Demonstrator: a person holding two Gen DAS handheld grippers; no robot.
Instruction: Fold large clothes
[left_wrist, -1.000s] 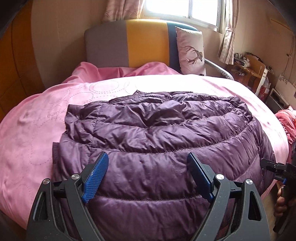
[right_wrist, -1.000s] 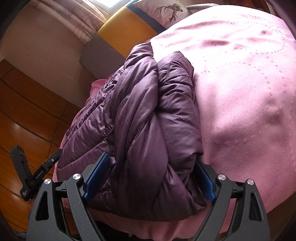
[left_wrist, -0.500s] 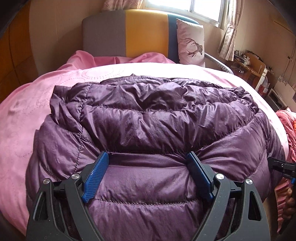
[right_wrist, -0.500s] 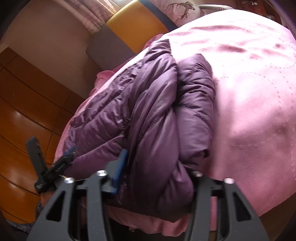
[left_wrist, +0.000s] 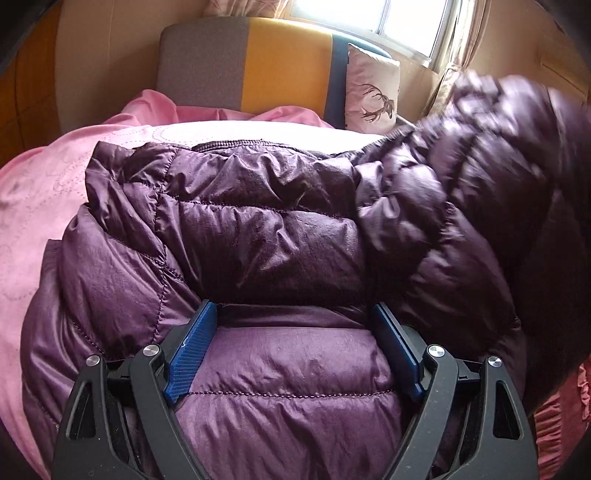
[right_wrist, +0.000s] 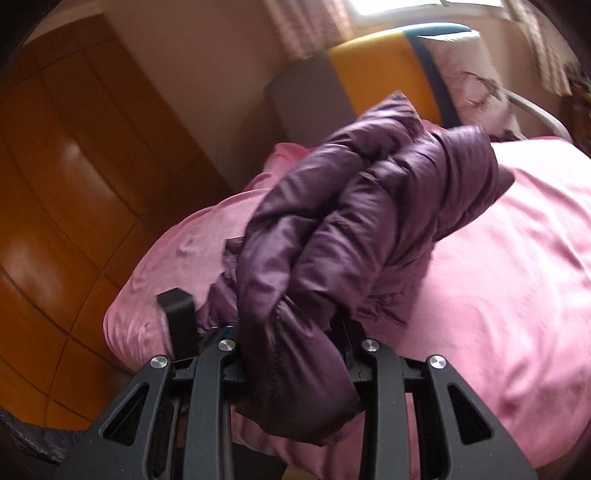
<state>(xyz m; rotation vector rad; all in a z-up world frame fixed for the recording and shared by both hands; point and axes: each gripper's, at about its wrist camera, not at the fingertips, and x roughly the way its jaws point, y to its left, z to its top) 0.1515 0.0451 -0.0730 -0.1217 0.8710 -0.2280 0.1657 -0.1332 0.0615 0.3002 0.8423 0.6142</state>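
Left view: the left gripper (left_wrist: 295, 332) stands wide, pressed down onto the jacket (left_wrist: 258, 240) on the bed (left_wrist: 37, 192); right view: the right gripper (right_wrist: 291, 332), jaws closing, clamps a raised jacket fold (right_wrist: 332, 229).

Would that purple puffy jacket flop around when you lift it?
Probably: the jacket droops either side of the right gripper, whose jaws are closing on a bunch of it. Its shiny shell looks slippery. Puffy quilting suggests it's light for its size.
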